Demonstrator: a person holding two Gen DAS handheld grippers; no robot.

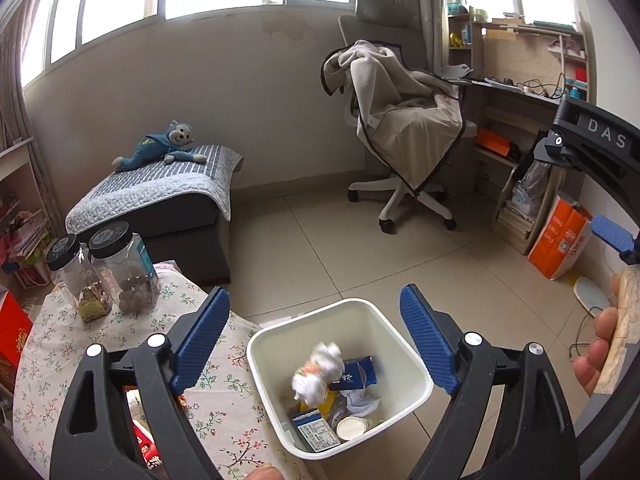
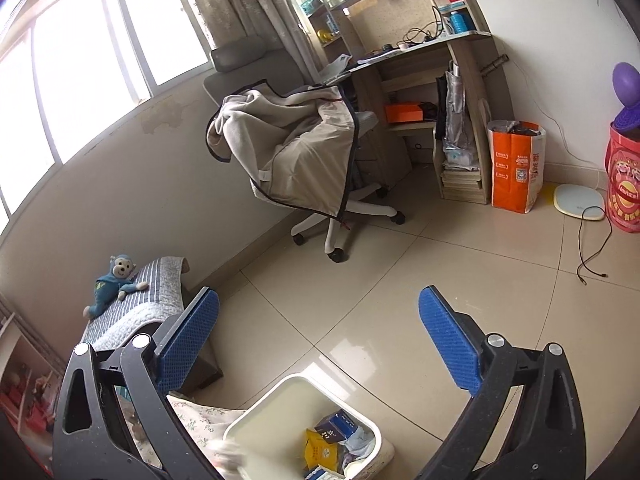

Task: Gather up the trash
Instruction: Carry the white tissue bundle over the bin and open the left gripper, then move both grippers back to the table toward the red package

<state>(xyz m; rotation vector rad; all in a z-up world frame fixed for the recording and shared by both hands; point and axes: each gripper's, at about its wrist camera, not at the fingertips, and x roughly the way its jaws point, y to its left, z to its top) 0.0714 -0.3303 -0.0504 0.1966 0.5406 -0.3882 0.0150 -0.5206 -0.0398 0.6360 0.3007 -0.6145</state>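
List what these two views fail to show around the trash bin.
- Crumpled white wad, left wrist view: motion-blurred above the bin; what it is cannot be told.
- Bin, right wrist view: near half cut off by the bottom edge.
- Red packet, left wrist view: mostly hidden behind the left gripper.
- Jar label text: too small.

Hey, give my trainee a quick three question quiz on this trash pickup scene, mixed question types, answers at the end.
1. True or false: the left gripper is clamped on a glass jar.
2. The crumpled white paper wad is: A) on the floral tablecloth, B) blurred above the white square plastic bin, C) on the floor.
3. Fill in: the right gripper is ____.

Key: 1 false; 2 B; 3 open.
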